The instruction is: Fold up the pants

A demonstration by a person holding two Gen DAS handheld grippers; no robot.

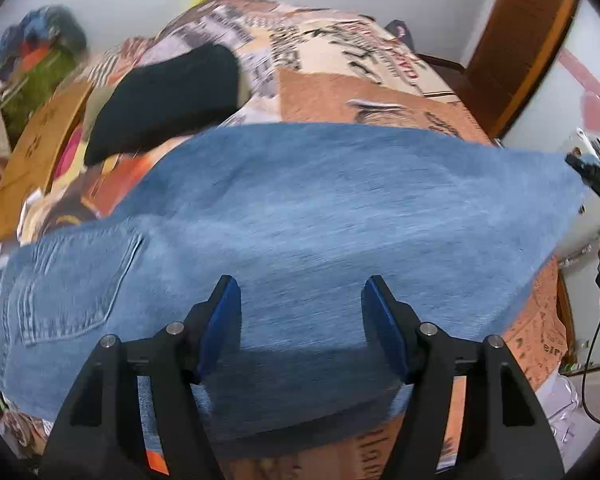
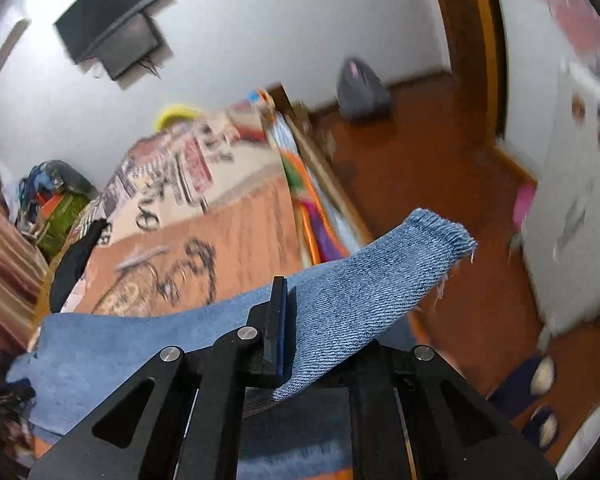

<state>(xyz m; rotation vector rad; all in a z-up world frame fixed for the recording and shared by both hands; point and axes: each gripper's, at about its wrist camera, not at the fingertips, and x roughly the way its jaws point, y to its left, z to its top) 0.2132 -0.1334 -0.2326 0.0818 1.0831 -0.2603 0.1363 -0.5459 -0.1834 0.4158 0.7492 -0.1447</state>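
Blue jeans (image 1: 320,208) lie across a bed with a printed orange and beige cover (image 1: 340,92), the back pocket (image 1: 80,292) at the left. My left gripper (image 1: 302,304) hovers over the near part of the denim, open, with nothing pinched between its blue pads. At the right edge of the left wrist view, my right gripper (image 1: 592,176) holds the leg end lifted off the bed. In the right wrist view that gripper (image 2: 288,320) is shut on the jeans leg (image 2: 360,292). The frayed hem (image 2: 448,236) sticks out past the fingers, and the cloth hides the right finger.
A black garment (image 1: 168,96) and a cardboard sheet (image 1: 40,148) lie on the bed's far left, beside a pile of bags (image 1: 40,56). To the bed's right are wooden floor (image 2: 440,184), a grey backpack (image 2: 362,88), a white cabinet (image 2: 572,208) and slippers (image 2: 540,380).
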